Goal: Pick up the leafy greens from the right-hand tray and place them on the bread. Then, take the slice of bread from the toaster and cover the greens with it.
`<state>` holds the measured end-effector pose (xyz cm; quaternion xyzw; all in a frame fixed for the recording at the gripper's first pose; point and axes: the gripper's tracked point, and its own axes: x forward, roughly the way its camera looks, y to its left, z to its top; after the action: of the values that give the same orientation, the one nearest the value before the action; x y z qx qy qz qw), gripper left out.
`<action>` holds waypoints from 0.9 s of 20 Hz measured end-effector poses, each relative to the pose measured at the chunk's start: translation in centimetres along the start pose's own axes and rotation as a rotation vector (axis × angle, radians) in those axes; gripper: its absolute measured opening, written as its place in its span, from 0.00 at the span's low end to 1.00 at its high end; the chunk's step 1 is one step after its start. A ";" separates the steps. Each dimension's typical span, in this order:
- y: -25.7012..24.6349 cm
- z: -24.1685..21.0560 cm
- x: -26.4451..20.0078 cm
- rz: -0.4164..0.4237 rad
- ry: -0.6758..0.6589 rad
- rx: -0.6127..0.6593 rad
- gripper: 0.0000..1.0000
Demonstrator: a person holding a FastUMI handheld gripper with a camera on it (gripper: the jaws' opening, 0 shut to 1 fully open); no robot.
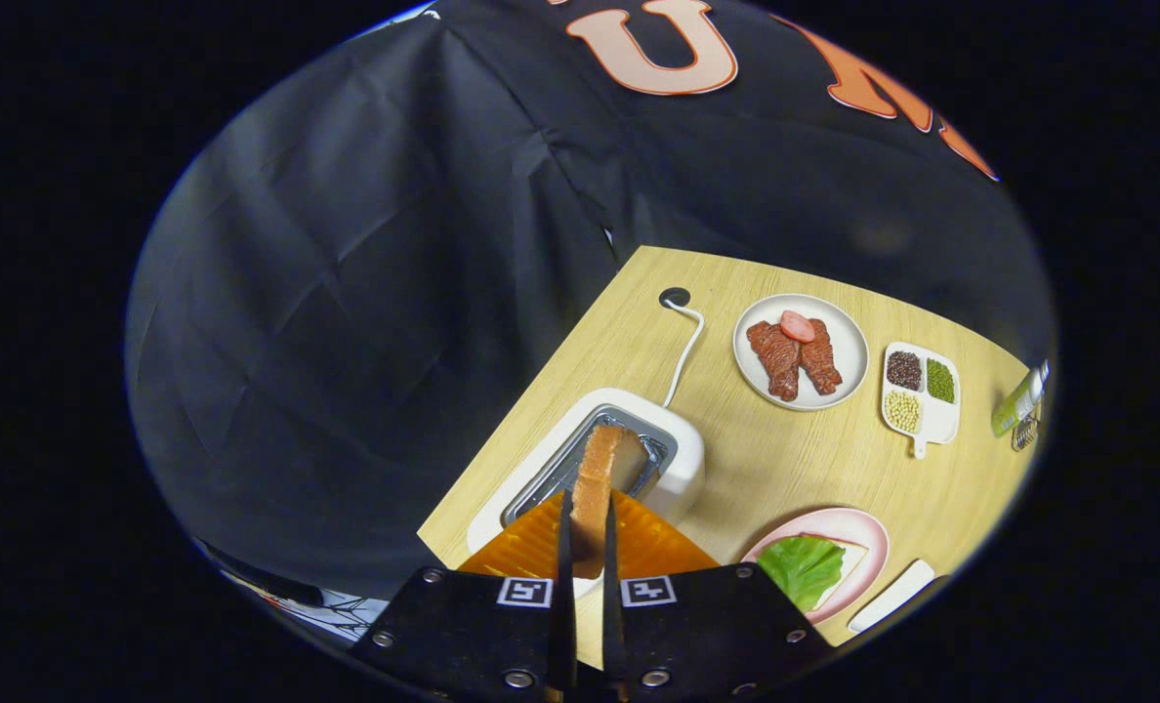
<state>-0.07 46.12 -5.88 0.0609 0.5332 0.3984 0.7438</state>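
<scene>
From my seat at the controls, the toaster [629,459] sits farthest left on the wooden table [795,459], its white cord [685,351] running back to a round hole in the top. My gripper [585,547] has both fingers pressed on the slice of bread [600,478], which stands on edge above the toaster slot (whether its far end is clear of the slot I cannot tell). Just right of the fingers lies the pink plate [868,532] with the leafy greens [803,568] resting on the lower bread slice [849,561]. Beyond it stands a white plate [849,337] of meat strips, then a small divided tray [917,391] of beans, and a green bottle [1021,398] farthest right.
</scene>
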 end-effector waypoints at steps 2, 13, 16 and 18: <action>-0.1 0.0 -1.2 0.028 -0.021 0.016 0.11; -5.8 -2.7 -6.7 0.094 -0.153 0.123 0.11; -7.8 -3.3 -7.8 0.100 -0.187 0.148 0.11; -8.8 -4.1 -8.3 0.104 -0.201 0.162 0.11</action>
<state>0.21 33.31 -5.93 0.1882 0.4826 0.3839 0.7644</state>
